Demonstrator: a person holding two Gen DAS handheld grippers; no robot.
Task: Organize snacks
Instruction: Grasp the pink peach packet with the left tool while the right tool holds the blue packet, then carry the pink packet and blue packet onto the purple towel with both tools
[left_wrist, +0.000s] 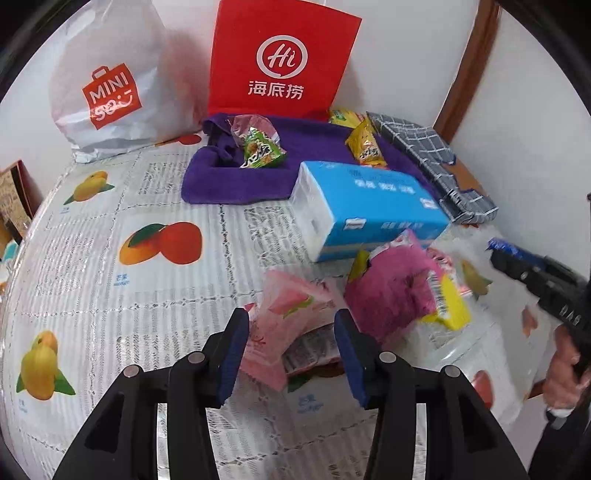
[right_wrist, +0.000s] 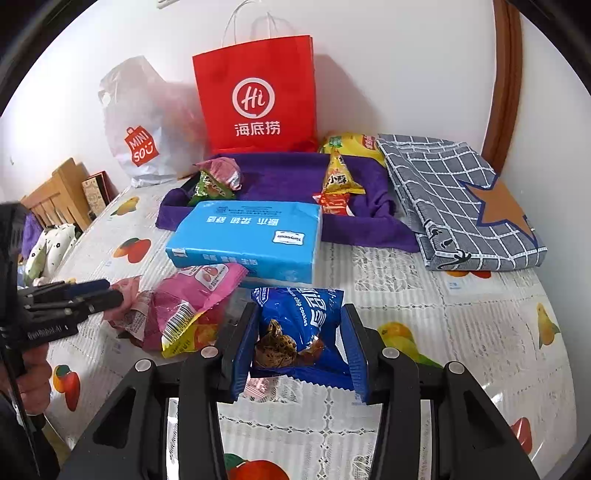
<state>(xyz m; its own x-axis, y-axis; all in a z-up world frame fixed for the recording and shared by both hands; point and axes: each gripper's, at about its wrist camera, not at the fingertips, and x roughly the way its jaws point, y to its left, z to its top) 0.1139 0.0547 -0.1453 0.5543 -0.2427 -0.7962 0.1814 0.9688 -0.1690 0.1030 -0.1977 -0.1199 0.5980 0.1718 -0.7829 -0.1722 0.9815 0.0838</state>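
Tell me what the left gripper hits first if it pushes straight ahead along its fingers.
Most likely the pale pink snack packet, lying on the table directly between and just beyond the open left gripper. Past it sits the blue tissue pack. Depth is hard to judge in this fisheye view.

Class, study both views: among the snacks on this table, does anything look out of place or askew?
Yes. A blue tissue pack lies among the snacks, half on the purple towel, skewed. It is not food. Packets lie in a loose heap by the left gripper.
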